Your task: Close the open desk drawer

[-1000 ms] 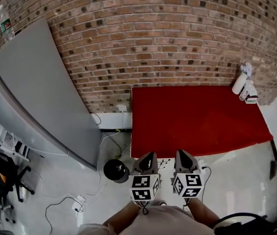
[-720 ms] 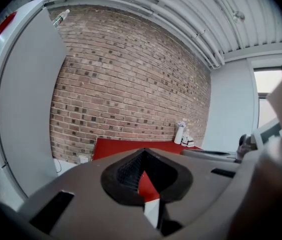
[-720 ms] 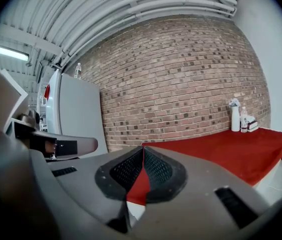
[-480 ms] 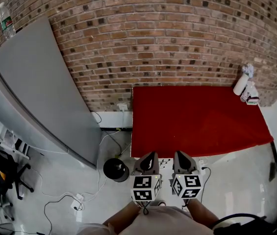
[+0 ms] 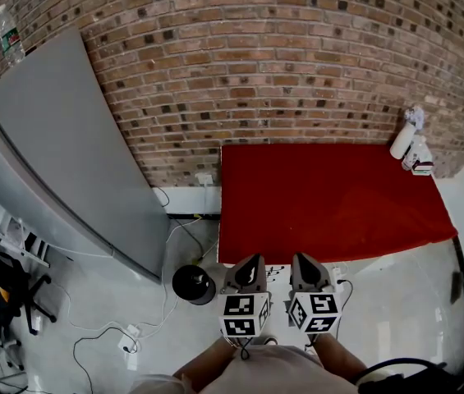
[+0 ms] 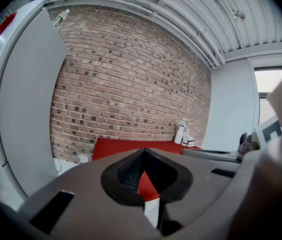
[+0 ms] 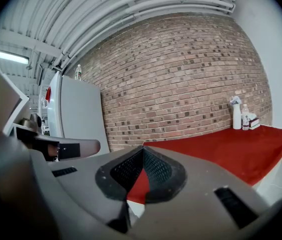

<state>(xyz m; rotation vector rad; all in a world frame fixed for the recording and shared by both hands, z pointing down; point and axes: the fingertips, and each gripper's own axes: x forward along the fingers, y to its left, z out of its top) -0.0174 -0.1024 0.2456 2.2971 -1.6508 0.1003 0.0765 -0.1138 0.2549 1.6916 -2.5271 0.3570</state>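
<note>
No open drawer shows in any view. A desk under a red cloth [image 5: 330, 195] stands against the brick wall, and its front is hidden from the head view. My left gripper [image 5: 251, 260] and right gripper [image 5: 303, 258] hover side by side over the floor, just short of the desk's near left corner. Both are shut with nothing between the jaws. In the left gripper view the left gripper [image 6: 143, 149] points at the red cloth [image 6: 131, 145]. The right gripper [image 7: 142, 146] points at the same red cloth [image 7: 220, 149].
A large grey cabinet [image 5: 67, 154] with a water bottle [image 5: 8, 35] on top stands at the left. A black round stool or bin [image 5: 194, 284] sits left of my grippers. Cables [image 5: 174, 236] trail over the floor. A white spray bottle [image 5: 401, 138] and small items stand at the desk's far right corner.
</note>
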